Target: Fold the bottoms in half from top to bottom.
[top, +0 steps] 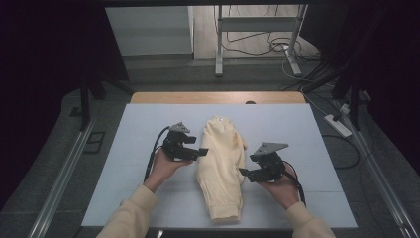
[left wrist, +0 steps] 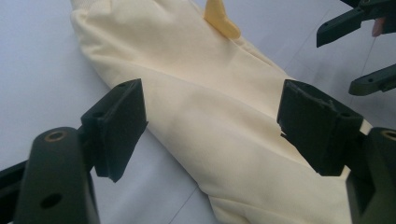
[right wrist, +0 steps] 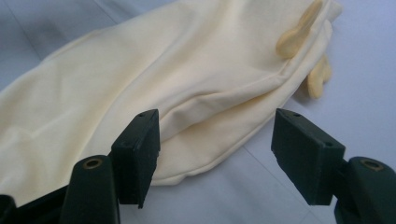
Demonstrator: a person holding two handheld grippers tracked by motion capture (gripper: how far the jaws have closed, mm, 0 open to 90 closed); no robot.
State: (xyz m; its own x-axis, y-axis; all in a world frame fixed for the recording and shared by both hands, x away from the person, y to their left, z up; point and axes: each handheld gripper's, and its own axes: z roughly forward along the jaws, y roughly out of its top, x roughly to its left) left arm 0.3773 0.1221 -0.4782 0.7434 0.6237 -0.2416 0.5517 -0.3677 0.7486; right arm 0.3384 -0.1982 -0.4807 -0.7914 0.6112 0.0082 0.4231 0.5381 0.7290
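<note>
Two tongs are held spread and empty, one at each long side of a pale yellow garment [top: 221, 166]. The left tongs [top: 202, 151] are poised just beside the garment's left edge, roughly at mid-length; in the left gripper view the jaws are seen wide apart with the cloth lying between and beyond them, not yet pinched. The right tongs [top: 244, 172] are set at the opposite edge, a little nearer the near edge of the counter [top: 148, 119], and in the right gripper view a rolled fold of cloth is framed between the open jaws.

The garment is laid lengthwise down the middle of the counter, folded narrow, with its ribbed cuffs toward the near edge and its waist end toward the far edge. A small drawstring tip [right wrist: 294, 37] is seen near the far end.

The step in hand is judged to be a grasp of both side edges. It is best done if each lower jaw is slid under the fold along the counter, so that all layers are caught rather than the top one alone. Both sides should be pinched at a matching depth, and the lift kept level so the fold is not pulled askew.
</note>
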